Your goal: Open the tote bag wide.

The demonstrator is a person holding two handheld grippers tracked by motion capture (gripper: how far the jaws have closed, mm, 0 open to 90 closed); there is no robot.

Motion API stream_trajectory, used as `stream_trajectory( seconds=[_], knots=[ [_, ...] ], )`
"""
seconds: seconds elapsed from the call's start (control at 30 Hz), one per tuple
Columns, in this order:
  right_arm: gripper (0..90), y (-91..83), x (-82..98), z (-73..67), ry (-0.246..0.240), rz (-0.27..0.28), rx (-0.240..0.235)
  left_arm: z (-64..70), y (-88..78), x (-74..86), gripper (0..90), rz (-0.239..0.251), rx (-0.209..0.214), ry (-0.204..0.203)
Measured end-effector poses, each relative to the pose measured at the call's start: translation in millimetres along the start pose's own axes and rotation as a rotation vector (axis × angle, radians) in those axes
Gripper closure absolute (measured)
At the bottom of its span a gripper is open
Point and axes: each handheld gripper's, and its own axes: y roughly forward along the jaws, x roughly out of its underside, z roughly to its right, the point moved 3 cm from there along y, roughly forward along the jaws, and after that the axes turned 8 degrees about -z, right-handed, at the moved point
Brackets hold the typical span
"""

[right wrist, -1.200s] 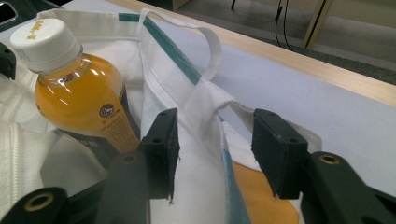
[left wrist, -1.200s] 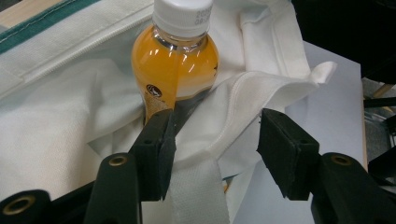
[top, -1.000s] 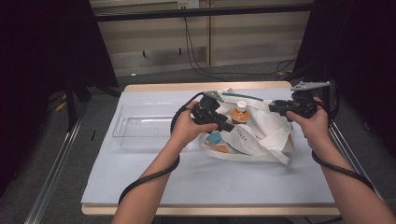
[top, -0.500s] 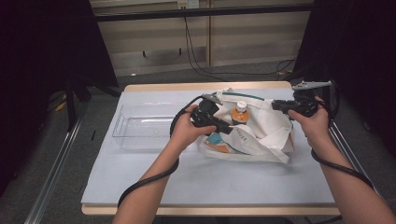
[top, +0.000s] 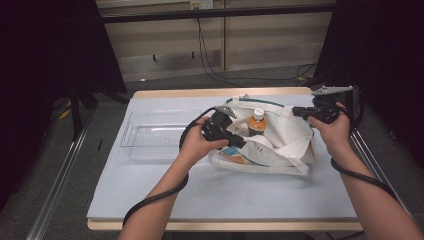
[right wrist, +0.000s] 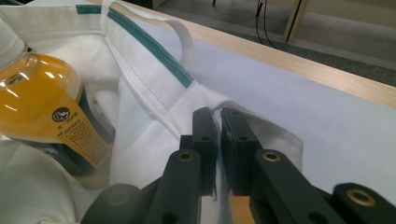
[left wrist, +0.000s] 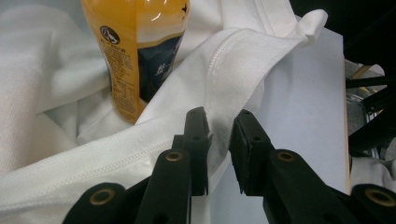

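A white tote bag (top: 280, 145) with green trim lies slumped on the table with an orange drink bottle (top: 257, 122) standing inside it. My left gripper (top: 239, 142) is at the bag's near-left rim. In the left gripper view the white hem (left wrist: 243, 56) runs between the jaws of the left gripper (left wrist: 219, 135), which have just been closing; a gap remains beside the cloth, and the bottle (left wrist: 135, 46) stands behind. My right gripper (top: 297, 112) is at the far-right rim. In the right gripper view the right gripper (right wrist: 218, 123) has just closed, pinching the bag's edge (right wrist: 154, 107) beside the bottle (right wrist: 42, 107).
A clear plastic bin (top: 160, 135) sits left of the bag on the pale blue table cover (top: 225, 195). A flat orange-and-teal item (top: 232, 152) pokes from the bag's near side. The wooden table edge (right wrist: 327, 70) runs behind the bag, and cables trail from both grippers.
Both hands have stayed at the bag's rim, the left shifting slightly. The bag's opening looks a little more spread than a second ago.
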Motion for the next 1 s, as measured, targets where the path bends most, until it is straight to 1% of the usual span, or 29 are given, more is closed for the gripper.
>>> stream_trajectory(
  seconds=[0.03,0.17,0.23,0.33,0.4,0.47,0.5,0.57,0.6,0.63,0.7,0.83,0.9,1.0],
  knots=[
    [84.8,0.5,-0.1,0.5,-0.005,0.0,0.001,0.2,0.3,0.9,77.7,-0.001,0.001,0.001],
    [87.1,1.6,1.5,3.7,0.008,0.001,0.003,1.3,1.8,4.4,80.0,-0.006,0.006,0.014],
    [87.5,2.2,2.4,5.9,0.022,0.001,-0.003,1.8,2.4,5.3,80.5,-0.007,0.004,0.021],
    [87.9,2.8,2.5,7.0,0.024,0.0,-0.002,2.6,2.2,6.4,81.7,-0.018,-0.003,0.034],
    [88.0,2.9,2.0,7.0,0.027,-0.001,0.0,3.9,3.4,7.4,82.5,-0.009,0.001,0.031],
    [88.2,3.3,1.4,7.0,0.027,-0.007,0.008,4.0,3.7,9.1,82.7,-0.025,-0.002,0.041],
    [88.2,3.4,1.2,7.0,0.025,-0.008,0.009,4.0,4.7,9.9,83.0,-0.018,0.003,0.039],
    [88.2,3.9,0.9,7.7,0.02,-0.007,0.017,4.4,6.0,11.8,83.9,-0.02,0.008,0.038],
    [88.2,3.9,1.2,7.9,0.026,-0.009,0.017,4.2,6.5,12.5,84.1,-0.021,0.005,0.04],
    [88.2,4.3,1.6,8.6,0.028,-0.008,0.018,5.0,7.6,13.1,84.3,-0.015,0.009,0.031],
    [88.2,4.9,2.9,9.7,0.034,-0.01,0.02,5.2,8.7,14.4,84.8,-0.025,0.011,0.042],
    [88.1,6.4,5.5,11.7,0.048,-0.009,0.021,6.6,10.7,16.4,84.9,-0.02,0.015,0.038],
    [88.1,7.2,6.2,12.6,0.045,-0.011,0.021,7.3,10.9,17.9,85.0,-0.023,0.021,0.045],
    [88.0,8.5,6.8,13.0,0.049,-0.013,0.026,8.4,11.8,19.9,85.5,-0.026,0.017,0.051]
  ],
)
